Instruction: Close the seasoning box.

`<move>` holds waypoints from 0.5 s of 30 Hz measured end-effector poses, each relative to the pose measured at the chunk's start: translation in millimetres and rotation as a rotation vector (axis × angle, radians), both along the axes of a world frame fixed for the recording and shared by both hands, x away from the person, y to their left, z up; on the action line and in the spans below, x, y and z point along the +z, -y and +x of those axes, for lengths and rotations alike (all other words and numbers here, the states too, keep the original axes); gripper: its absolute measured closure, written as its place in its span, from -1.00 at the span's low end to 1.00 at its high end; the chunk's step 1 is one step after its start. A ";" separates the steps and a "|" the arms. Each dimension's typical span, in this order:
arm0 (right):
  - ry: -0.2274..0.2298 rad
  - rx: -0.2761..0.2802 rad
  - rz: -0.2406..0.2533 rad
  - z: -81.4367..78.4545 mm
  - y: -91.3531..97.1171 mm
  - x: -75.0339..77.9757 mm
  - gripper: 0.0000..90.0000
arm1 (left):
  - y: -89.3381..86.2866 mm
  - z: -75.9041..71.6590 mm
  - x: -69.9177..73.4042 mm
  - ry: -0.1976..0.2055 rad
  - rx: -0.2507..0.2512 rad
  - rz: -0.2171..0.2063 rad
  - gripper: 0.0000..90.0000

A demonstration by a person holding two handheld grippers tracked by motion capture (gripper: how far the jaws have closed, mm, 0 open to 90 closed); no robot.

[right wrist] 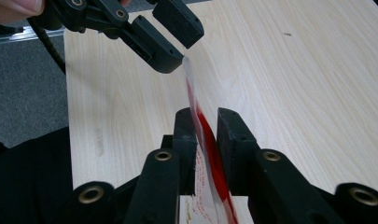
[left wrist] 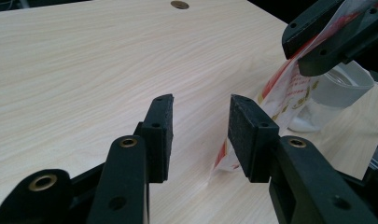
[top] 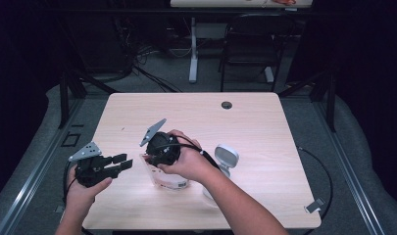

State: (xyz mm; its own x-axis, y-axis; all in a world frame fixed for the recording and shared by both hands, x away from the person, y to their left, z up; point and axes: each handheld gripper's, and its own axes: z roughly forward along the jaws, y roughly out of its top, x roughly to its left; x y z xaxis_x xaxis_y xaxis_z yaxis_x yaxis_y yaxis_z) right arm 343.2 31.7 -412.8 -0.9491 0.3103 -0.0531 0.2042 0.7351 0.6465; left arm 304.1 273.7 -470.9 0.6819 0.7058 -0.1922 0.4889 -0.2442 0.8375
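The right gripper has its fingers clenched on the clear red-printed bag's top edge, lifting it above the desk, while the left gripper, fingers released, waits just beside the bag, apparently yet to grasp.

Matt wood-grain table, glossy plastic bag

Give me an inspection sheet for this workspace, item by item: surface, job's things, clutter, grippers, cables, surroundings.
Surface: light wood table, round grommet hole near its far edge.
Job's things: clear plastic bag with red print; clear cup beside it.
Clutter: white-and-grey device standing right of the hand; small grey item at the near right corner.
Grippers: right gripper shut on the bag; left gripper open, by the bag's edge.
Cables: black cable looping off the table's right side.
Surroundings: black chair, another desk behind.
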 end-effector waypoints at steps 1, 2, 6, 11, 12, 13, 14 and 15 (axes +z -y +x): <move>0.002 0.002 0.000 0.3 -0.1 0.0 0.76 | 0.0 0.0 -0.1 0.000 0.000 0.000 0.36; 0.000 0.004 -0.001 0.5 -0.2 -0.1 0.79 | 0.0 0.1 -0.1 -0.001 0.000 0.000 0.36; 0.001 0.007 -0.012 0.7 0.1 0.6 0.98 | -0.3 -0.1 -0.7 -0.004 0.002 -0.007 0.34; 0.005 0.007 -0.015 2.5 2.2 1.5 0.99 | -1.1 0.0 -0.8 -0.002 0.001 -0.004 0.34; 0.007 0.009 -0.017 2.4 2.5 1.7 0.99 | -1.0 0.1 -0.8 -0.002 0.001 -0.003 0.34; 0.007 0.013 -0.016 2.1 2.6 1.7 0.99 | -1.0 0.1 -0.9 -0.002 0.001 -0.003 0.34; 0.009 0.017 -0.020 2.1 2.8 2.0 0.99 | -0.9 0.1 -1.0 -0.002 0.001 -0.003 0.34; 0.010 0.018 -0.022 1.8 2.9 2.1 1.00 | -0.8 0.0 -1.1 -0.002 0.002 -0.003 0.34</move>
State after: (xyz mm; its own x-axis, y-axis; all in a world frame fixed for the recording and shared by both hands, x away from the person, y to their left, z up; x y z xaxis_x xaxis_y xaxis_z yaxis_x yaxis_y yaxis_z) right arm 345.0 28.8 -410.7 -0.9540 0.2916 -0.0690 0.1842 0.7524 0.6324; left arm 304.1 274.4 -472.0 0.6802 0.7064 -0.1957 0.4912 -0.2411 0.8370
